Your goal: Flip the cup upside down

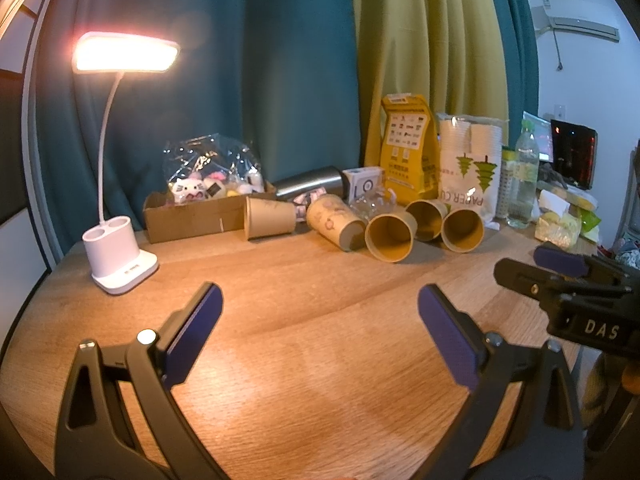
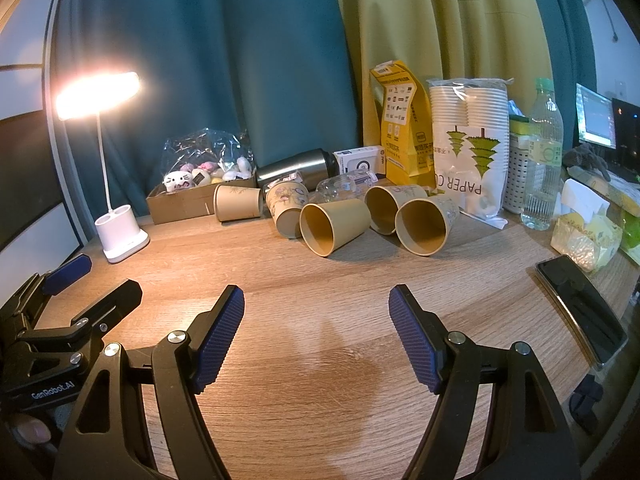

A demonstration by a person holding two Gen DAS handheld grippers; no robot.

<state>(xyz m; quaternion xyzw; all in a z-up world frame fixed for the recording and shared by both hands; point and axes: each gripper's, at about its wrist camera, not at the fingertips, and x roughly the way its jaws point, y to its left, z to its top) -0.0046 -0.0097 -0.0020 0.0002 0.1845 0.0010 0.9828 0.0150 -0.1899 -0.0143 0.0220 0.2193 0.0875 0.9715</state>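
Observation:
Several brown paper cups lie on their sides at the back of the wooden table [image 2: 320, 360]. The nearest cup [image 2: 332, 226] points its mouth toward me; it also shows in the left wrist view [image 1: 390, 236]. Another open-mouthed cup [image 2: 426, 226] lies to its right, and one cup [image 2: 238, 202] lies sideways near the cardboard box. My left gripper [image 1: 320, 308] is open and empty, well short of the cups. My right gripper [image 2: 316, 312] is open and empty too, in front of the cups.
A lit white desk lamp [image 2: 120, 236] stands at the left. A cardboard box [image 2: 180, 200] of toys, a steel flask [image 2: 296, 170], a yellow bag [image 2: 400, 132], a pack of paper cups [image 2: 468, 140] and a water bottle [image 2: 542, 152] line the back. A phone [image 2: 580, 308] lies at right.

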